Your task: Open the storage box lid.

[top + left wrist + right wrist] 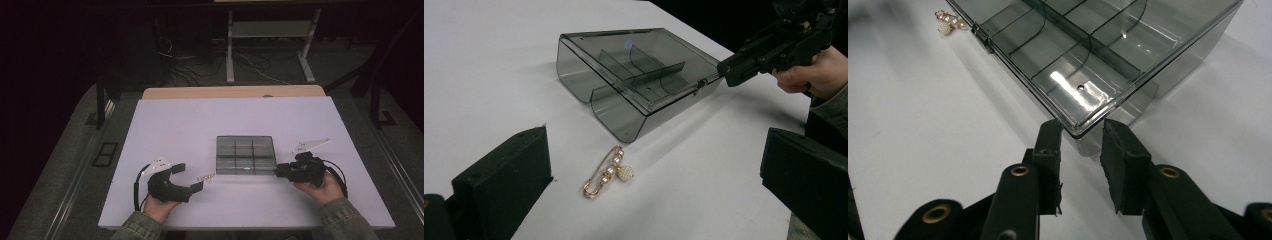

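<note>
- Left gripper (192,176): jaws wide apart, nothing between, aimed at the brooch (608,173) lying on the white table (170,130) just short of the box; not yet picked up.
- Right gripper (1080,135): jaws narrowed around the near corner of the smoky clear compartment box (1083,55), seemingly not pressing yet.
- Lid looks closed; compartments empty.
- Likely left: steady or open the box, lift the brooch, place inside.
- No readable brand, label or writing anywhere.
</note>
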Demonstrator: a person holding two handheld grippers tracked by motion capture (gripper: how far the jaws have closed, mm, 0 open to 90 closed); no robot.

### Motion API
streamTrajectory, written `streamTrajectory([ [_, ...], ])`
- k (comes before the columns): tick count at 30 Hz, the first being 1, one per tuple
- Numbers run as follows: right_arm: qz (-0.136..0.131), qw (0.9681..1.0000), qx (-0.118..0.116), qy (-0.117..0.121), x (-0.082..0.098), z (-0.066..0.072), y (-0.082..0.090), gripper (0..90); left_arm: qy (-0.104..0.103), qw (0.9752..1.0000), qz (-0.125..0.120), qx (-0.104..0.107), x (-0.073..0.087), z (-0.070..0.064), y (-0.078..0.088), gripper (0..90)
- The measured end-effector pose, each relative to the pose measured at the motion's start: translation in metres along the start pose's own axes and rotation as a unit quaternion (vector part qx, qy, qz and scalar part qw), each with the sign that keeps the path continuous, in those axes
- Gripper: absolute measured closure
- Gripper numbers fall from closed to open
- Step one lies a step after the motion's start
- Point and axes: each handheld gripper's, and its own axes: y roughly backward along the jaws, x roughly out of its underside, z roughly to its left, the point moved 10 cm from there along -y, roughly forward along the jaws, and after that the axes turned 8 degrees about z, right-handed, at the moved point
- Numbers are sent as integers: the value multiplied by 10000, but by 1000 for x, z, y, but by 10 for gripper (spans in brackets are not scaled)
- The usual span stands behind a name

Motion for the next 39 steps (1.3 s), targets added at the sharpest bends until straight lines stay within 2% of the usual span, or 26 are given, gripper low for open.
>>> streamTrajectory([
  [15,-29,10000,-18,84,-1,2,4,775,-13,10000,-3,1,0,-1,0,0],
  [22,-128,9998,-122,121,-5,3,9,892,-75,10000,14,35,0,-4,0,0],
  [29,-194,9996,-95,167,-11,3,14,895,-135,9999,-2,38,-3,-7,3,0],
  [33,-241,9995,-78,176,-16,3,18,895,-246,9997,-2,95,-6,-11,6,0],
  [39,-329,9993,-74,187,-27,0,26,895,-535,9985,47,120,-15,-21,7,0],
])
